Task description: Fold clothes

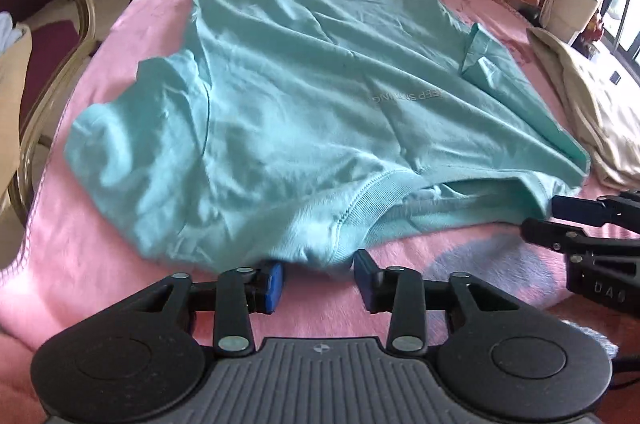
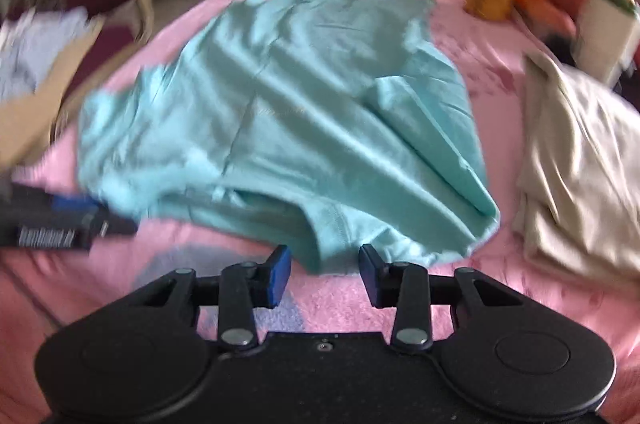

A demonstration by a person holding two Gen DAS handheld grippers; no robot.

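Garment: mint-green cotton T-shirt (image 1: 304,96), spread nearly flat on pink fleece blanket (image 1: 100,280), ribbed neckline at the near edge, hem at the far edge; laid out so both shoulders can be reached
Right sleeve: turned in over the body; likely a fold begun
Left gripper (image 1: 318,280): jaws wide, straddling the near shoulder edge, cloth between the blue pads (image 1: 274,284) but not pinched
Right gripper (image 2: 325,274): jaws wide, framing the other side of the collar, nothing held; view blurred
Beige cloth (image 2: 580,160): heaped just beside the shirt, apart from it
Step judged: paired grasp at the shoulders, not yet closed
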